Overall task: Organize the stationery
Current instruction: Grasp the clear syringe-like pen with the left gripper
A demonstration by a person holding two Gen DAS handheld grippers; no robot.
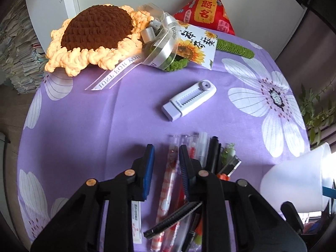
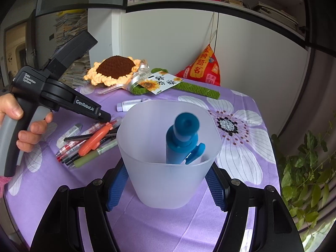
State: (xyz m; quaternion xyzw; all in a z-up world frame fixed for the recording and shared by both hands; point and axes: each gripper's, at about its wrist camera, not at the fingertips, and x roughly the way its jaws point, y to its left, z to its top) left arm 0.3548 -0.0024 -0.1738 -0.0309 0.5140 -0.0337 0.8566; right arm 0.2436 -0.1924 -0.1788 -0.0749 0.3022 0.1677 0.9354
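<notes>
Left wrist, left tool (image 1: 166,157) nearly closed around red-checked pen (image 1: 169,180) (contact unclear), right tool (image 2: 166,180) clamping cup (image 2: 168,168).

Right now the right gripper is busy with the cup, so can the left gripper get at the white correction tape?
Probably yes: the correction tape lies alone on bare cloth beyond the left gripper, which straddles a red-patterned pen.

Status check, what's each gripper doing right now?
Left gripper straddling a patterned pen in the pile, not yet clamped. Right gripper shut on cup; blue pen inside. Nothing blocking.
</notes>
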